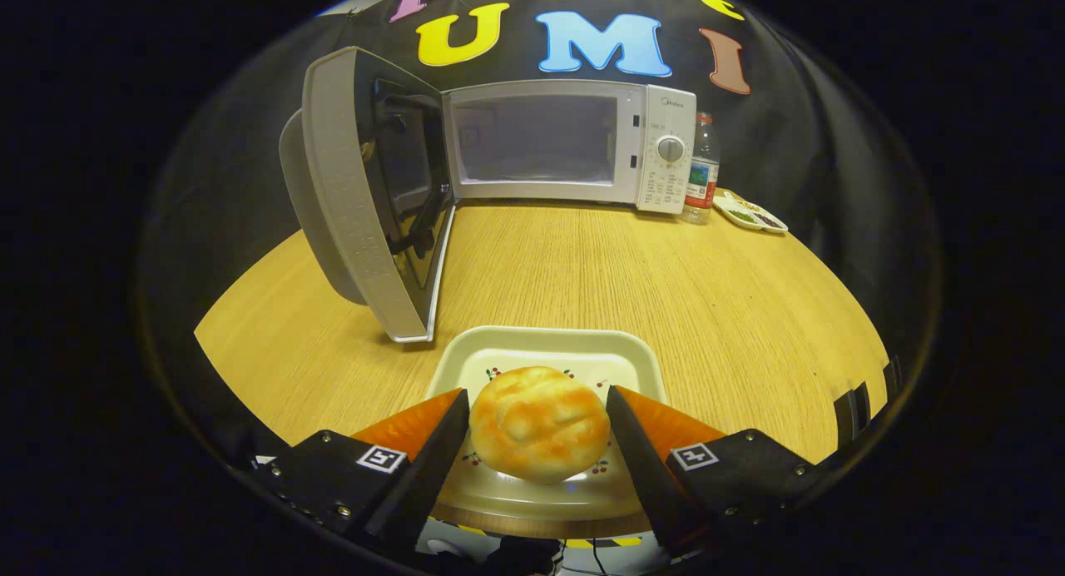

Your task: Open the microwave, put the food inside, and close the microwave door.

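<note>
At upper left the microwave door (366, 201) already stands swung wide, the empty microwave (574, 147) at top centre. At bottom centre the bun (539, 424) lies on its tray (532, 343) between the gripper (537, 422) fingers, which flank it closely; whether they press it I cannot tell. Loading the food and closing the door remain.

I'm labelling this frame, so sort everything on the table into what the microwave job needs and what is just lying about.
For the job:
- microwave, its door swung open
- bun on the tray
- gripper, fingers either side of the bun; contact unclear

Lying about:
- water bottle beside the microwave
- small dish just past the bottle
</note>
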A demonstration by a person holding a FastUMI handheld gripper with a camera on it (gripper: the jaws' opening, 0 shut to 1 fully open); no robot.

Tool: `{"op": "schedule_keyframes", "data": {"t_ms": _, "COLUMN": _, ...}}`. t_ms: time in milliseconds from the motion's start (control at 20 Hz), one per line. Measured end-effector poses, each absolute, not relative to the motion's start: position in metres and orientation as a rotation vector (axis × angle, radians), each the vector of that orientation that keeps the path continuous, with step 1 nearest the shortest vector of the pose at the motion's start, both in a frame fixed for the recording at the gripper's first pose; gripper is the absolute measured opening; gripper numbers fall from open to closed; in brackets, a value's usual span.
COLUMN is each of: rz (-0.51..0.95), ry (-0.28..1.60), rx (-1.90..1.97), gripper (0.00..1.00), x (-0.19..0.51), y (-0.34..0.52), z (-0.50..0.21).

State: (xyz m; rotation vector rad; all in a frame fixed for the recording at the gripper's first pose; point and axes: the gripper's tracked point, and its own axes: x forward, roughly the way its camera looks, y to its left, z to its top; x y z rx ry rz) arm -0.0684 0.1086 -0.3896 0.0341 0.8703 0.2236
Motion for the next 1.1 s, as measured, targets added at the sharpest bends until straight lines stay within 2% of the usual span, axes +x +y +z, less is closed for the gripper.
{"op": "schedule_keyframes", "data": {"t_ms": 100, "rz": 0.222, "ry": 0.873, "rx": 0.029, "gripper": 1.0, "x": -0.069, "y": 0.109, "z": -0.391}}
{"op": "schedule_keyframes", "data": {"t_ms": 200, "rz": 0.23, "ry": 0.877, "rx": 0.018, "gripper": 0.93, "x": -0.069, "y": 0.111, "z": -0.392}}
{"op": "schedule_keyframes", "data": {"t_ms": 250, "rz": 0.236, "ry": 0.88, "rx": 0.014, "gripper": 0.93, "x": -0.069, "y": 0.111, "z": -0.392}}
{"op": "schedule_keyframes", "data": {"t_ms": 400, "rz": 0.245, "ry": 0.887, "rx": 0.034, "gripper": 0.8, "x": -0.067, "y": 0.112, "z": -0.392}}
{"op": "schedule_keyframes", "data": {"t_ms": 450, "rz": 0.238, "ry": 0.887, "rx": 0.046, "gripper": 0.8, "x": -0.065, "y": 0.111, "z": -0.39}}
{"op": "schedule_keyframes", "data": {"t_ms": 500, "rz": 0.234, "ry": 0.892, "rx": 0.065, "gripper": 0.73, "x": -0.064, "y": 0.11, "z": -0.39}}
{"op": "schedule_keyframes", "data": {"t_ms": 800, "rz": 0.214, "ry": 0.826, "rx": 0.131, "gripper": 0.73, "x": -0.028, "y": 0.102, "z": -0.358}}
{"op": "schedule_keyframes", "data": {"t_ms": 1100, "rz": 0.238, "ry": 0.706, "rx": 0.187, "gripper": 0.73, "x": 0.044, "y": 0.106, "z": -0.316}}
